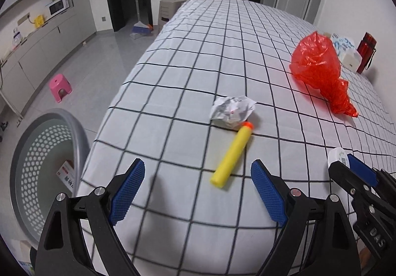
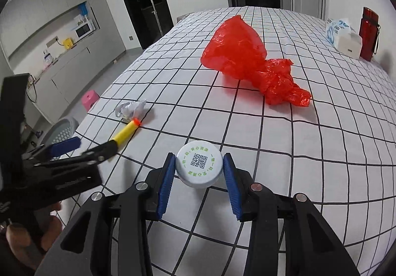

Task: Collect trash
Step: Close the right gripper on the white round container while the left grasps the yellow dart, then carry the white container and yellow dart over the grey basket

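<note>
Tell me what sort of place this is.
Probably a small flat or break room: a table under a checked cloth, a counter with a microwave, and a broom by a dark doorway. A grey bin stands beside the table.

White bottle cap [image 2: 198, 167] with QR code, top face up and tilted, pinched between right gripper [image 2: 198, 172] pads. Yellow foam dart [image 1: 232, 154], orange tip, lies flat on checked tablecloth [image 1: 198, 53]; tip touches crumpled white paper [image 1: 232, 111]. Red plastic bag [image 2: 250, 60] crumpled, further back. Grey perforated basket [image 1: 47, 169] beside table edge.
</note>
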The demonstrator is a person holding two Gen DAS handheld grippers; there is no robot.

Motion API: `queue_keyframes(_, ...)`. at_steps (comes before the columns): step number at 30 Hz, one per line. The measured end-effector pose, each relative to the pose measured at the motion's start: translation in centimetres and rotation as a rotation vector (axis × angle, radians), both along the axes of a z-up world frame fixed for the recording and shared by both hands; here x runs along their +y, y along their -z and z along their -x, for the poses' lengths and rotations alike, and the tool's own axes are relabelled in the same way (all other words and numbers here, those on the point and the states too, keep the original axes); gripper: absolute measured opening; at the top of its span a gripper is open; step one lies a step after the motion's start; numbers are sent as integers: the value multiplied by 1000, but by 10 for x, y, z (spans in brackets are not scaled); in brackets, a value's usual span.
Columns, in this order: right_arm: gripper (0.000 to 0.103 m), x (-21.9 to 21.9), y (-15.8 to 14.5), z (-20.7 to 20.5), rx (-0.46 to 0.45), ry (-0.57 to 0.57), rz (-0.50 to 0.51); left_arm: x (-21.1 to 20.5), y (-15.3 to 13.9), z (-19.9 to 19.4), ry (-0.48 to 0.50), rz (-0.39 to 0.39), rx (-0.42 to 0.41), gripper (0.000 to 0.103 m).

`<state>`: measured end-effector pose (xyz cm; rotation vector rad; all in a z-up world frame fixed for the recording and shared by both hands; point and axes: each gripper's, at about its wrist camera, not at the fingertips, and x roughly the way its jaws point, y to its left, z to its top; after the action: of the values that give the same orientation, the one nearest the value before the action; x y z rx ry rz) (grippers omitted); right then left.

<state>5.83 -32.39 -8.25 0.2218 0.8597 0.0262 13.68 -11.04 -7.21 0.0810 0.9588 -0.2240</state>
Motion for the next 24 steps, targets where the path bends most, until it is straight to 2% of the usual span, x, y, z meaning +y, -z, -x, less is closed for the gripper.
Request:
queue_keyframes(3,39,-2,0,0,-4,-6,-20,-8,3,-4,5,-13,-2,84)
queue_keyframes(6,39,-2,-1,0,-8,-10,-31,-13,6,-7,14,-18,8,70)
queue_keyframes(9,39,-4,0,0,-6,-10,-42,-17,5,-6,22,-20,4,54)
queue_keyframes(13,39,-7,1,-1,-6,-2,-62,-22,3,1,41,-13,3,16)
queue_keyframes(14,39,-7,1,0,-7,-1,-64,-21,3,2,42,-8,7,12)
queue_keyframes(20,39,-7,2,0,-2,1,-65,-6,-2,15,34,37,22,12)
queue_keyframes(24,39,1,-2,1,-11,-14,-59,12,-11,29,16,41,0,12)
